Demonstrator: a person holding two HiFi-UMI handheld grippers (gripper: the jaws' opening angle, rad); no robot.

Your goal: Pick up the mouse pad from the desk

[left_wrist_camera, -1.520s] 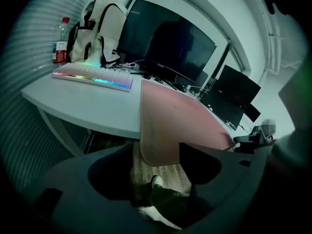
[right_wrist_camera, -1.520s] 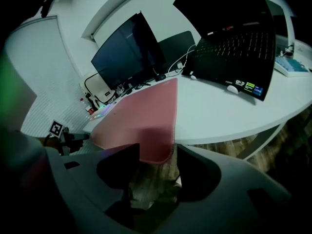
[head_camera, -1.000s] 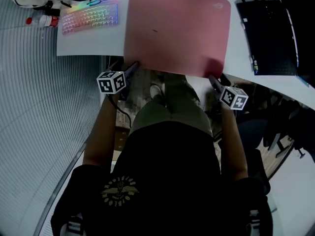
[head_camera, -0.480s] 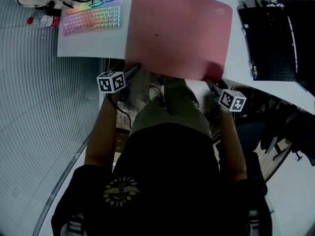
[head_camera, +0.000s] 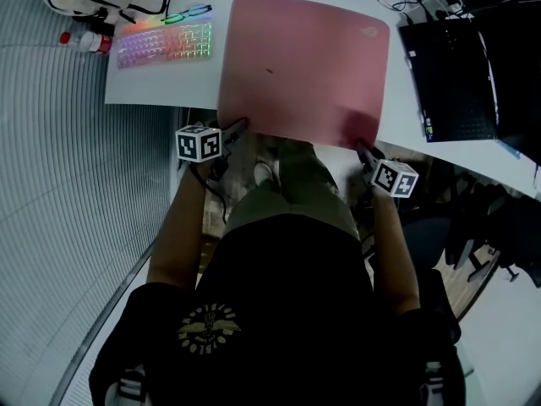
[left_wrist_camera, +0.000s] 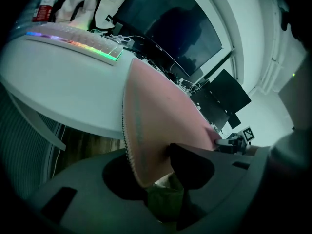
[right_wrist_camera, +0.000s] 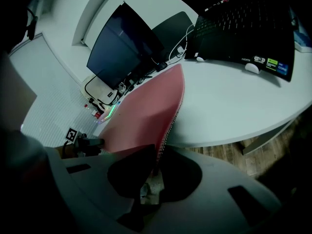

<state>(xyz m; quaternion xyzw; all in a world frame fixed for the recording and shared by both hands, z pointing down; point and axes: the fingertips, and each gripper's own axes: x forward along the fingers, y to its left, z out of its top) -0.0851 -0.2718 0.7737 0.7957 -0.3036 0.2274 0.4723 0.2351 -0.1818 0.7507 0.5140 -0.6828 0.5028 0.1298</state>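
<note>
Grasp step: the mouse pad (head_camera: 304, 66) lies flat on the desk (head_camera: 152, 87) between the keyboard (head_camera: 165, 43) and the laptop (head_camera: 452, 66), with its near edge overhanging the front. The right gripper (head_camera: 362, 149) has just been closing and now pinches the near right corner. The left gripper (head_camera: 239, 127) has just been closing too, with the near left corner between its jaws, but looks only partway in. Next: finish the left pinch, then lift both ends evenly so the pad doesn't sag or slip.

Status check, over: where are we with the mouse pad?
Right claw just closed on mouse pad corner. Left claw closing, other near corner between its jaws, not clamped yet. Pad lies on desk, near edge overhanging. Keyboard, laptop clear of it.
</note>
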